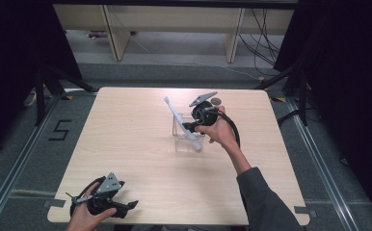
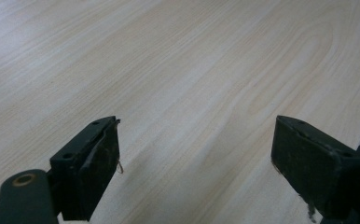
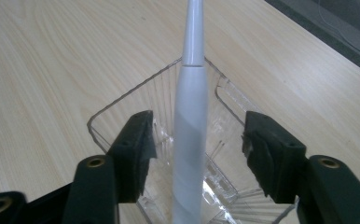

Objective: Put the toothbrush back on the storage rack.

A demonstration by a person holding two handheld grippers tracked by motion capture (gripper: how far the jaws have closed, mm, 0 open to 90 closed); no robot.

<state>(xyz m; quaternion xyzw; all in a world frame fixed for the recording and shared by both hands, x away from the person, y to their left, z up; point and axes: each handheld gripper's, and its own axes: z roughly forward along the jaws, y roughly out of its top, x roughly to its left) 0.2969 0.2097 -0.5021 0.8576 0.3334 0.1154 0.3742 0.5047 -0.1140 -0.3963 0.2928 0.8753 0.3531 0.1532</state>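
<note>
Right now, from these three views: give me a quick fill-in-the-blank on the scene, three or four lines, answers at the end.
1. The white toothbrush leans in a clear ____.
2. The right gripper has its jaws ____, a gap on each side of the toothbrush.
3. The left gripper is open over bare ____.
4. In the high view, the left gripper sits near the table's ____ edge.

Answers: container; open; wood; near

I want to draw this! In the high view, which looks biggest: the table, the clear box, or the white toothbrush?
1. table, by far.
2 and 3. white toothbrush and clear box: too close to rank; the toothbrush looks longer, the box wider.
</note>
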